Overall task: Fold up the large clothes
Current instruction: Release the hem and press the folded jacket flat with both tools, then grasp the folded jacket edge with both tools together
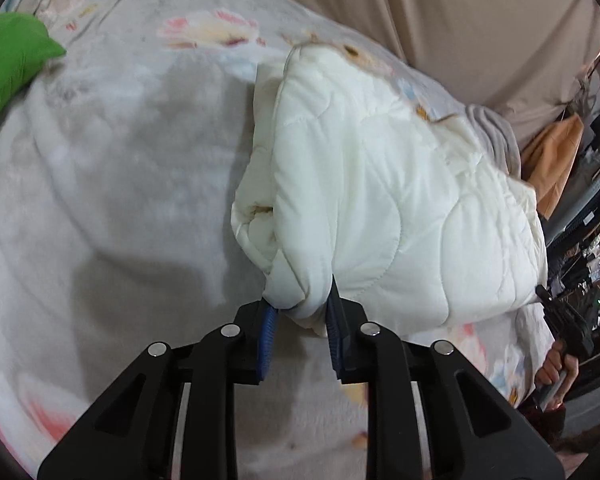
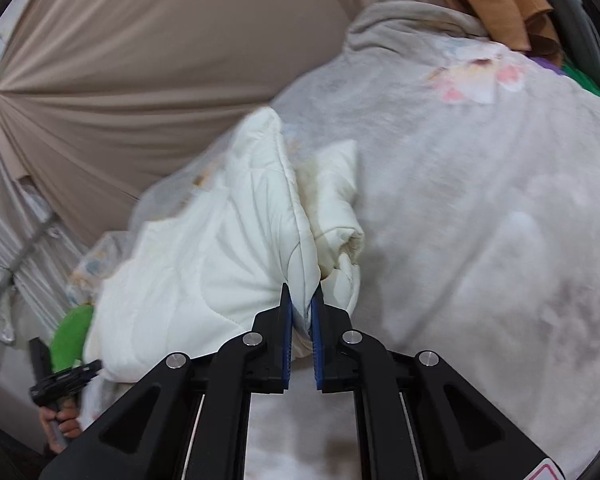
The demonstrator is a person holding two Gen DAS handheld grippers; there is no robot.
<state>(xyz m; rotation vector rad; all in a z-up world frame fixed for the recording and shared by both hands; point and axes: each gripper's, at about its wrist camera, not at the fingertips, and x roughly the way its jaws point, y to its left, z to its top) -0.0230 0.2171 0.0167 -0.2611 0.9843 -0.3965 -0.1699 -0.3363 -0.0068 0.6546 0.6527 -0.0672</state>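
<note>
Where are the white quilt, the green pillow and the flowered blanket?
white quilt (image 1: pixel 380 200): left wrist view, its stitched top side.
green pillow (image 1: pixel 8 64): left wrist view, its middle.
flowered blanket (image 2: pixel 480 200): right wrist view, grey plain area.

quilted matt comforter (image 1: pixel 380 184), fleecy blanket (image 1: pixel 120 160) (fuzzy)

Both wrists close; sharing quilt (image 1: pixel 380 184).

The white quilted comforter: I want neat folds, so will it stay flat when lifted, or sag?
Probably sags: the white quilted comforter bunches and droops between the left tool and right tool. Its puffy quilting suggests it is light but bulky, so folds may spring open.
</note>
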